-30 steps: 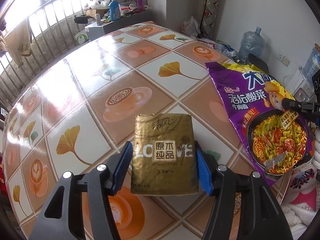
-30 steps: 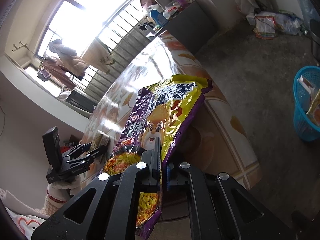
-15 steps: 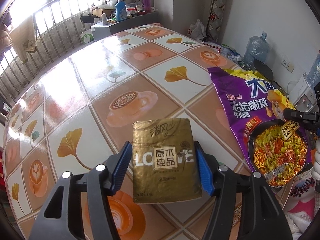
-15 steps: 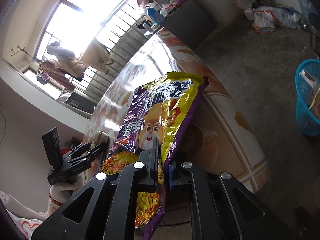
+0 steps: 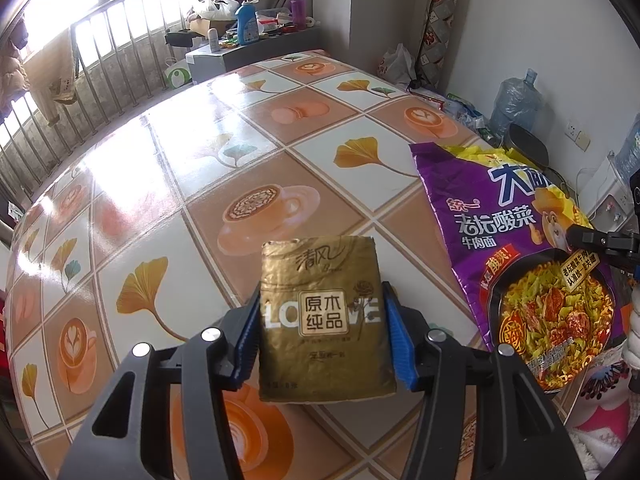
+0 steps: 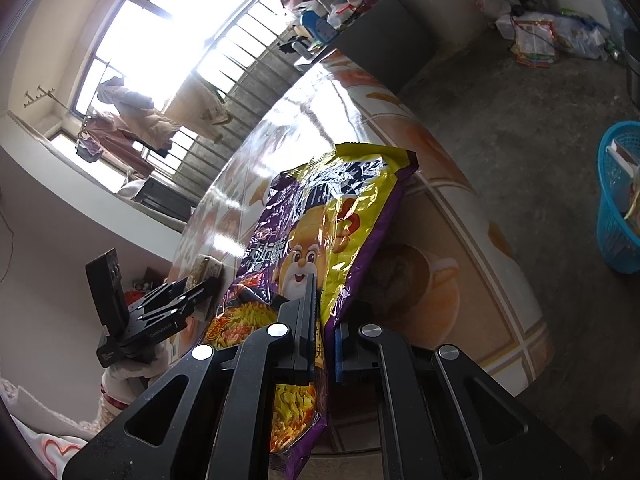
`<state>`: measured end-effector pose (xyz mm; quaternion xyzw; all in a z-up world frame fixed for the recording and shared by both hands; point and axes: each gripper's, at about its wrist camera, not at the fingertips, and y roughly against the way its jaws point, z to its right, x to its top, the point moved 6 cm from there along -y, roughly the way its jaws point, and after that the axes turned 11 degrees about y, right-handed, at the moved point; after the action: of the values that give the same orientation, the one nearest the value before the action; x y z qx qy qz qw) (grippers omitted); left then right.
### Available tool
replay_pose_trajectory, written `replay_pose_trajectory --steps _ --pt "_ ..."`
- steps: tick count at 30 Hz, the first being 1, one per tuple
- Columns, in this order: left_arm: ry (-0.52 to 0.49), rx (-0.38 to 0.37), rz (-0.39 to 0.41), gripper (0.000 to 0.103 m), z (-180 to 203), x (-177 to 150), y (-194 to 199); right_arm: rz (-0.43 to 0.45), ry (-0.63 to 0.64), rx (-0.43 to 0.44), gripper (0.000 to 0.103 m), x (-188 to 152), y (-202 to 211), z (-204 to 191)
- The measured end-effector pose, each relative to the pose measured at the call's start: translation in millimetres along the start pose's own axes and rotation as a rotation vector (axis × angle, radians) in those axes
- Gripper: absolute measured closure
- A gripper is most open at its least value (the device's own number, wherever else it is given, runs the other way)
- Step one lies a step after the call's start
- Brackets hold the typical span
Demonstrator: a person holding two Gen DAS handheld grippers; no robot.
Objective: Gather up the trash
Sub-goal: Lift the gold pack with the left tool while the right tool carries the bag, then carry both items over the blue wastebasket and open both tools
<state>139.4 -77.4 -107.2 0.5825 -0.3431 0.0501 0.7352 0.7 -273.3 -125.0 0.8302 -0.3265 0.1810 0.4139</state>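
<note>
Patterned table (image 5: 208, 152) — purple noodle bag (image 5: 516, 248) lying partly on it.

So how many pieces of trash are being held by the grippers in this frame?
2. The gold tissue packet is clamped in the left gripper above the table. The purple noodle bag is pinched in the right gripper at the table's edge.

My left gripper (image 5: 322, 334) has black linkage arms, silver screws and blue pads (image 5: 396, 340); my right gripper (image 6: 325, 334) matches.
</note>
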Motion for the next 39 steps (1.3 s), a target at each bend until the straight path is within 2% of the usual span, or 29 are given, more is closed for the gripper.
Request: replay_pose_trajectory --steps 9,14,20,24,28,32,35,39 --pt "0.014 0.001 0.003 0.051 -2 2 2 0.013 0.006 0.030 0.102 2 -1 -8" --pt "0.026 -0.014 0.040 0.051 -4 14 14 0.048 0.023 0.055 0.103 7 7 -13" --pt "0.019 -0.164 0.114 0.051 16 48 41 0.148 0.037 0.062 0.103 21 32 -19" --pt "-0.030 -0.297 0.113 0.051 58 72 45 0.222 0.028 0.039 0.103 30 54 -10" --pt "-0.107 -0.402 0.103 0.051 120 100 42 0.307 -0.008 0.008 0.103 38 80 13" --pt "-0.193 -0.493 0.097 0.051 193 126 34 0.396 -0.077 -0.032 0.103 44 107 52" --pt "-0.234 -0.563 0.060 0.051 244 142 18 0.463 -0.136 -0.071 0.103 47 127 83" --pt "-0.268 -0.613 0.013 0.051 298 155 -7 0.546 -0.213 -0.144 0.103 49 150 129"
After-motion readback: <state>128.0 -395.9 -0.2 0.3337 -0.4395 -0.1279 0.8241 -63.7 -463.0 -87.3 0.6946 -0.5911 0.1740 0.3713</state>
